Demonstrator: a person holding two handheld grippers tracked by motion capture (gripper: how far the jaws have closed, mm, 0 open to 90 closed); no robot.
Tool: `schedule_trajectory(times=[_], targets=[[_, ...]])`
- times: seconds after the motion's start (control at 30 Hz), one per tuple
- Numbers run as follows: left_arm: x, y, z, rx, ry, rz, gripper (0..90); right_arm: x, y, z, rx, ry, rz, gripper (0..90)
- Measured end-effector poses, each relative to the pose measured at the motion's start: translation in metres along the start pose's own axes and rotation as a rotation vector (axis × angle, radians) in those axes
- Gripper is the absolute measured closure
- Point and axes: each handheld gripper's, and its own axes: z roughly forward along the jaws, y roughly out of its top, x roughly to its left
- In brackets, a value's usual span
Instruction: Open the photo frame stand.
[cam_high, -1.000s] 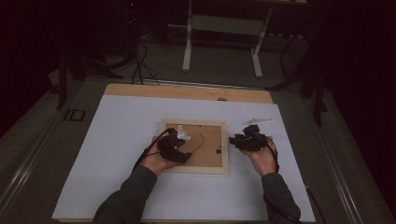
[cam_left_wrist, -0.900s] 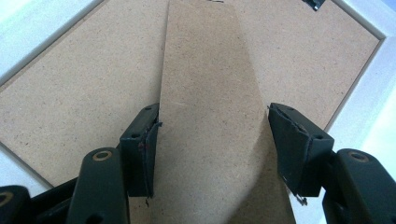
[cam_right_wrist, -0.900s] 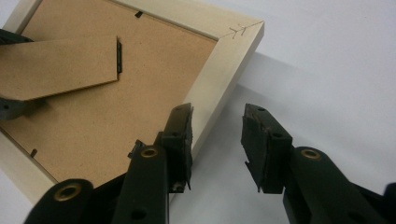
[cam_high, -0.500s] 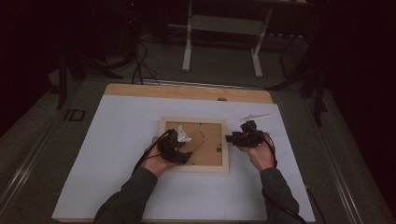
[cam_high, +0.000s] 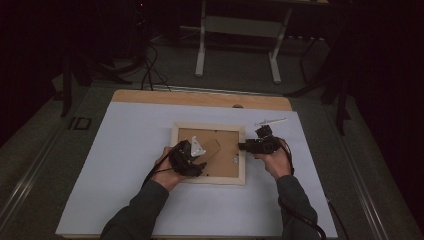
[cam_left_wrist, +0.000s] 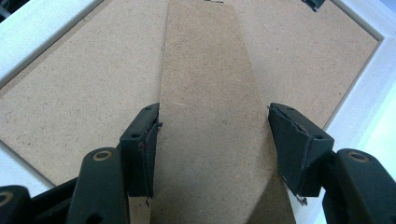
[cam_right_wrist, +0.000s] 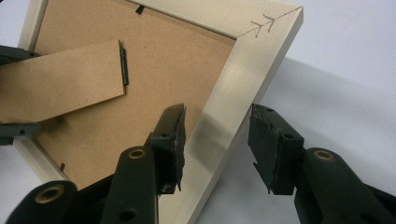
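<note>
A pale wooden picture frame (cam_high: 207, 126) lies face down on the white mat, its brown backing board (cam_right_wrist: 154, 60) up. My left gripper (cam_high: 200, 161) (cam_left_wrist: 212, 135) is over the frame's near left part, its jaws closed on the two side edges of the fold-out cardboard stand (cam_left_wrist: 210, 70) (cam_right_wrist: 60, 79). My right gripper (cam_high: 244, 146) (cam_right_wrist: 217, 140) straddles the frame's right rail (cam_right_wrist: 233, 93). Its jaws have just been opening, and a gap shows between the left pad (cam_right_wrist: 177, 135) and the rail.
A thin white strip (cam_high: 271, 121) lies on the mat (cam_high: 125, 150) behind the right hand. The wooden table top (cam_high: 200, 97) shows along the far edge. A metal stand (cam_high: 237, 47) is on the dark floor beyond.
</note>
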Motion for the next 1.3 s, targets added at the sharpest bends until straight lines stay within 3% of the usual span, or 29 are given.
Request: schedule_trajectory(times=[0.23, 0.6, 0.77, 1.17, 1.3], targets=[[-0.005, -0.001, -0.004, -0.039, 0.044, 0.042, 40.4, -0.005, 0.002, -0.001, -0.004, 0.025, 0.014, 54.3], [-0.006, -0.003, -0.005, -0.063, 0.049, 0.059, 40.4, -0.013, 0.004, -0.005, -0.017, 0.077, 0.036, 54.0], [-0.008, -0.003, -0.006, -0.078, 0.058, 0.085, 40.4, -0.014, 0.004, 0.000, -0.016, 0.111, 0.056, 51.4], [-0.005, -0.005, -0.005, -0.082, 0.044, 0.076, 40.3, -0.018, 0.002, -0.002, -0.034, 0.134, 0.098, 57.4], [-0.001, -0.006, -0.004, -0.076, 0.009, 0.040, 40.1, -0.017, 0.001, -0.003, -0.035, 0.131, 0.101, 57.7]])
